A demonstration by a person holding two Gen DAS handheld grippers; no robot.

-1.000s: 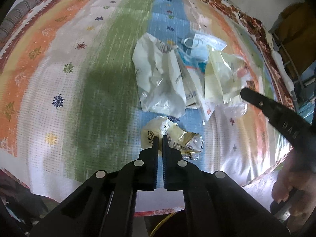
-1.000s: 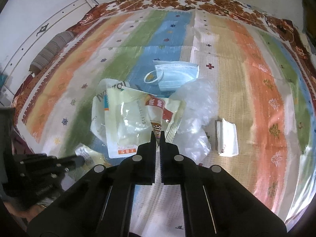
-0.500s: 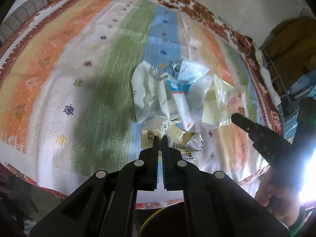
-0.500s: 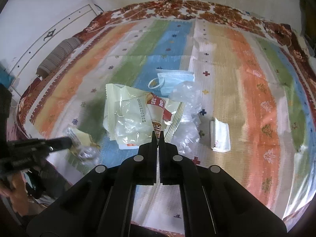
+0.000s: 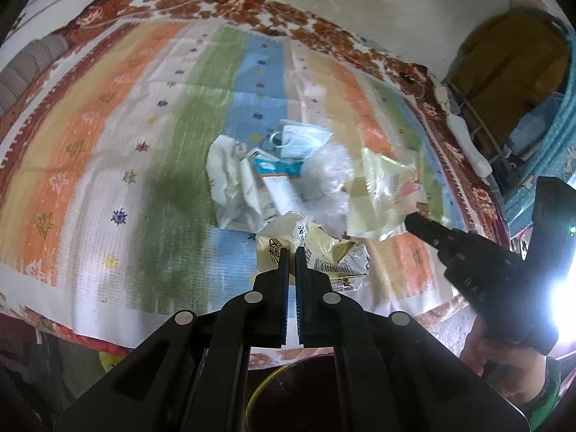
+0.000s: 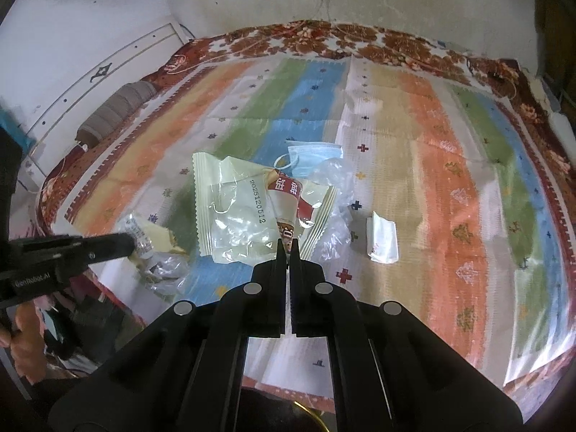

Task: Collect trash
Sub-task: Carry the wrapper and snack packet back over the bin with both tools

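Note:
My left gripper [image 5: 292, 250] is shut on a crumpled yellow-white wrapper [image 5: 316, 252] and holds it above the striped bed cover [image 5: 144, 165]. My right gripper [image 6: 288, 243] is shut on a large clear and cream snack bag [image 6: 252, 212], lifted off the cover; it also shows in the left wrist view [image 5: 385, 194]. On the cover lie a blue face mask [image 6: 313, 158], a white plastic bag [image 5: 230, 183], clear crumpled plastic [image 5: 327, 169] and a small folded white packet [image 6: 383, 239].
A grey rolled cushion [image 6: 115, 111] lies at the cover's far left by the white wall. A dark round bin rim with a yellow edge [image 5: 288, 388] sits below the grippers. Shelving and blue items [image 5: 522, 133] stand at the right.
Both grippers have lifted and pulled back from the pile, each carrying its wrapper. The snack bag has come off the heap and the view now takes in more of the bed.

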